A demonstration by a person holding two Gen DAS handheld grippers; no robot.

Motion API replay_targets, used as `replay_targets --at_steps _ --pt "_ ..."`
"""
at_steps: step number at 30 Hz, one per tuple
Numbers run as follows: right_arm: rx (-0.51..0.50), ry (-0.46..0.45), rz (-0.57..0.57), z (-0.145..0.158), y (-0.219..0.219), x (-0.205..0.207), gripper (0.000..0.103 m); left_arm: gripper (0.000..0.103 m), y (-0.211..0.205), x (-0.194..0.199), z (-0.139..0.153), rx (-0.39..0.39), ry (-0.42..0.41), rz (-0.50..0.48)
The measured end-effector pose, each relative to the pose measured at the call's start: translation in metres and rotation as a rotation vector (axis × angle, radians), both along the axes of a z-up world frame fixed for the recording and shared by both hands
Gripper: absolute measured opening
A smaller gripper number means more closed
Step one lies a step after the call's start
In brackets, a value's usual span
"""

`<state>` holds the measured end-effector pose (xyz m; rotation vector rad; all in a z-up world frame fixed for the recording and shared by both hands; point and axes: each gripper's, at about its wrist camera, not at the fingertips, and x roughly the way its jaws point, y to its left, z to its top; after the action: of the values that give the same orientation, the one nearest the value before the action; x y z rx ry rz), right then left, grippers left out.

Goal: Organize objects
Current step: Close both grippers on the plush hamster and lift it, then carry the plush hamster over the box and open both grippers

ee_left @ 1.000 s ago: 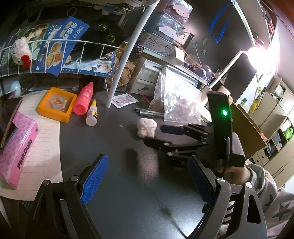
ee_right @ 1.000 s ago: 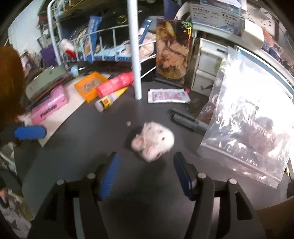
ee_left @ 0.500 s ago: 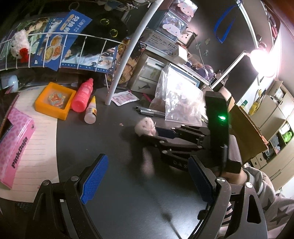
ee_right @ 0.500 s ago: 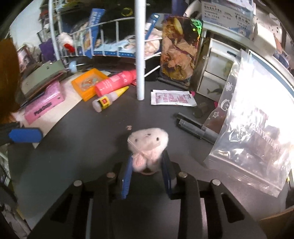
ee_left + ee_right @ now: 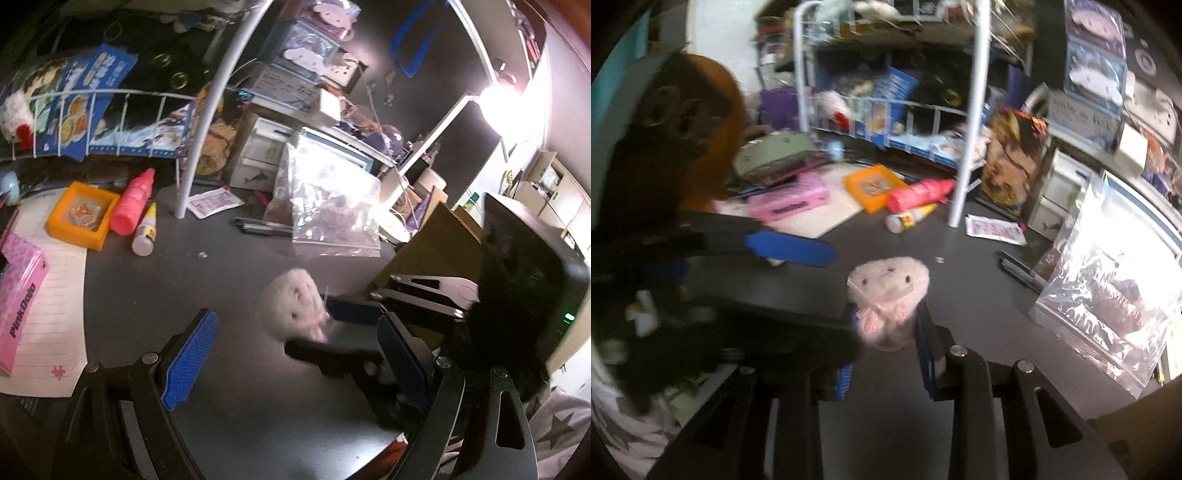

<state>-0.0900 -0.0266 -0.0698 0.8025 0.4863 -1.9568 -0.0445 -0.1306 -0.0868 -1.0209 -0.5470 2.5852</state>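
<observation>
Step in hand: carry. The right gripper (image 5: 886,332) has the small pink plush toy (image 5: 888,299) pinched low on its body, head poking out above the blue pads, and it looks lifted clear of the dark desk (image 5: 960,280).
Right jaws: they have just been closing, and now they clamp the plush between them.
Left gripper (image 5: 291,365): jaws spread wide, nothing between them, hanging over bare desk just beside the toy.
Where the toy is: in the air in front of the left gripper, blurred in the left view (image 5: 295,308).
Next move, my guess: pick a home for it. The wire shelf (image 5: 923,110) behind already holds soft toys, and the zip bag (image 5: 1108,291) stands at the right. Keep the squeeze steady, since a soft body can slip.
Count: one pink plush toy, one orange tray (image 5: 873,186), one pink bottle (image 5: 919,194), one glue bottle (image 5: 910,219), one pink box (image 5: 788,201), one zip bag.
</observation>
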Motion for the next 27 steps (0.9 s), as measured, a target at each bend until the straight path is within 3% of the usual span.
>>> replay_targets --at_steps 3,11,18,27 --pt "-0.028 0.018 0.027 0.013 0.008 0.017 0.027 0.085 0.01 0.003 0.007 -0.007 0.011 -0.006" --pt "-0.088 0.034 0.017 0.038 0.044 0.032 0.027 0.05 0.054 0.011 0.039 -0.033 0.062 -0.075" --pt "-0.152 0.052 -0.02 0.062 0.089 0.033 0.027 0.042 0.097 0.003 0.071 -0.112 0.095 -0.107" --pt "-0.207 0.092 -0.116 0.095 0.153 0.02 0.027 0.04 0.162 -0.023 0.112 -0.193 0.14 -0.201"
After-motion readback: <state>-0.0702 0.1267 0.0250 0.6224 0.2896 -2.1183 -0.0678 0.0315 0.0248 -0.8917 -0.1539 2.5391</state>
